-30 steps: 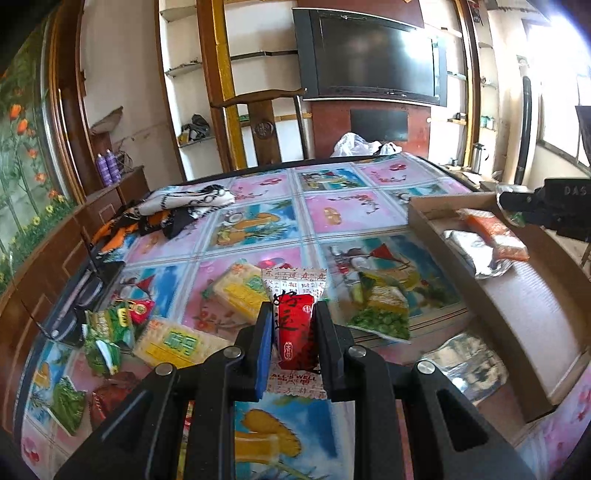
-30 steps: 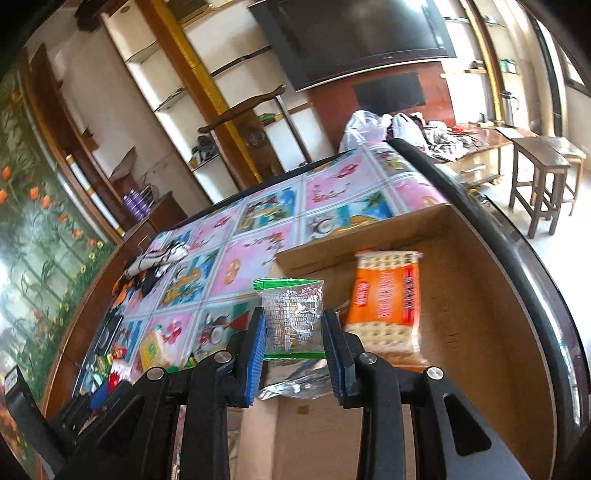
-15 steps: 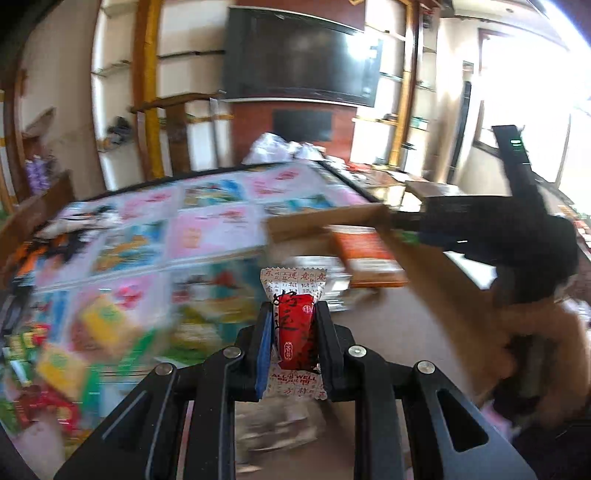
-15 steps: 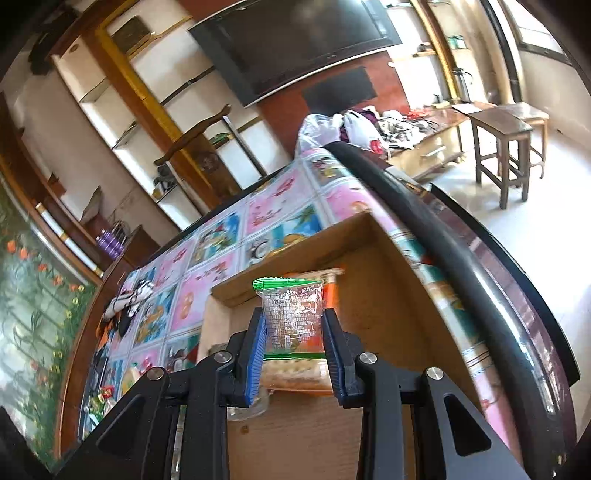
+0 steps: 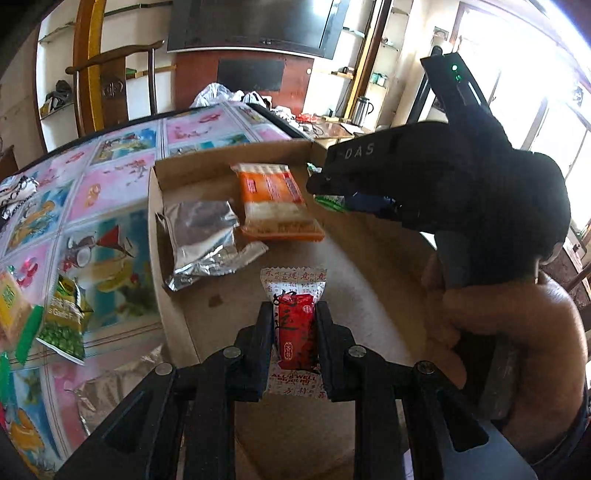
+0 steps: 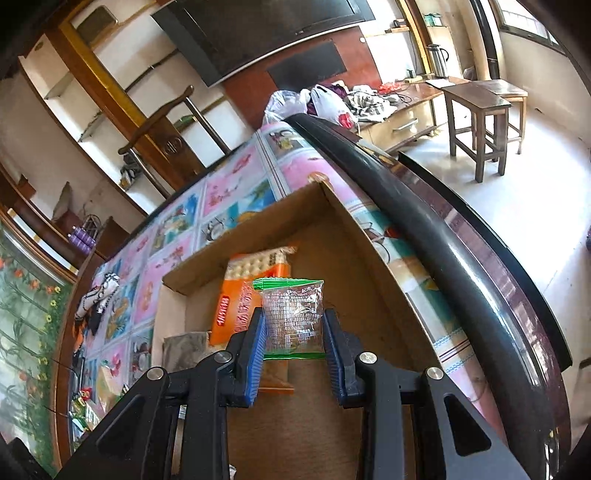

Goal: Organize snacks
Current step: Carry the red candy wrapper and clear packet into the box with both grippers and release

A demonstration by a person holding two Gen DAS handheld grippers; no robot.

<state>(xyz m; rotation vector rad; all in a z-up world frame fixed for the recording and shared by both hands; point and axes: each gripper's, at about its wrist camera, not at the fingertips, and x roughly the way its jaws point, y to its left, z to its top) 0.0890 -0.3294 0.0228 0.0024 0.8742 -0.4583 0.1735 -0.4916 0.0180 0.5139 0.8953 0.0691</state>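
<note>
1. The left tongs [image 5: 293,332] are clamped on a small red-and-white candy packet [image 5: 294,325], held upright between the two black fingers above the floor of a shallow cardboard box [image 5: 192,170].
2. The right tongs [image 6: 294,332] are clamped on a clear snack packet with green sealed edges [image 6: 291,317]; their blue pads [image 6: 257,350] press on its two sides, and the packet hangs over the inside of the same box [image 6: 354,236].
3. In the left wrist view the right tongs [image 5: 332,195] reach in from the right over the far part of the box, with a strip of the green-edged packet [image 5: 330,201] showing at their tip. A person's hand [image 5: 517,332] grips the handle below them.
4. Inside the box, an orange cracker pack [image 5: 275,201] lies flat near the far wall. Just beside it, toward the left wall, lies a crumpled silver foil pouch [image 5: 201,236].
5. From the right wrist view the orange cracker pack [image 6: 251,291] sits directly behind the held clear packet, and part of the silver foil pouch [image 6: 184,345] shows to its left.
6. The box rests on a desk [image 5: 110,184] covered with a cloth of pink and blue picture squares.
7. Outside the box, on the desk to its left, lie a green pea snack bag [image 5: 66,325], a yellow packet [image 5: 13,306] at the picture's edge, and another silver foil pouch [image 5: 107,391] close to the box's near left corner.
8. A dark wooden chair [image 5: 110,85] stands at the desk's far side, and a dark television [image 5: 255,26] hangs on the wall behind it.
</note>
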